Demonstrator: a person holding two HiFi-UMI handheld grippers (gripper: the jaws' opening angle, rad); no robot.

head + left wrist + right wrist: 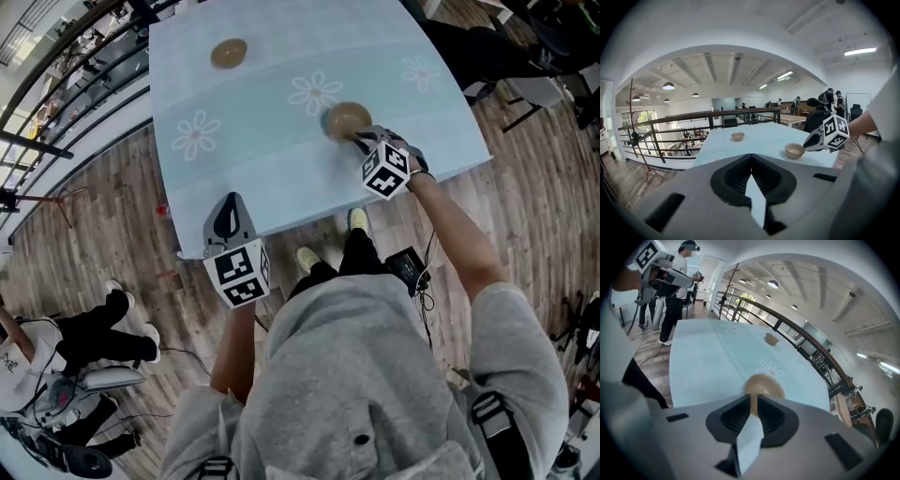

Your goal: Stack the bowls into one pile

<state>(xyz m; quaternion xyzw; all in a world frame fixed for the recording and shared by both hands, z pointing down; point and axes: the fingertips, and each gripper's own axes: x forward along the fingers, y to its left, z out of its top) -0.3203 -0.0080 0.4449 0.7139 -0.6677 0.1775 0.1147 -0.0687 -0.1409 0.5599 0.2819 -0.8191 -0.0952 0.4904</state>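
Where the near bowl (347,119) sits: on the table (262,150) toward its front right, upright, not far from the edge.
Far bowl (229,52): alone near the back of the table, well apart from the near one; nothing is stacked yet.
Right gripper (361,139): jaws pinched on the near bowl's rim at the side facing the person, one jaw inside the wall and one outside.
Left gripper (230,214): jaws together with nothing between them, held off the table's front edge and away from both bowls.
Risk on the lift: the hold is on one thin strip of rim, so the bowl's weight hangs to one side; I judge it could swing down or slip out if raised quickly.
Risk on the carry: a tilted bowl over a long crossing could catch the tabletop.
Risk at the pile: the far bowl is unsteadied, so an off-centre landing may push it away or leave the pile crooked.
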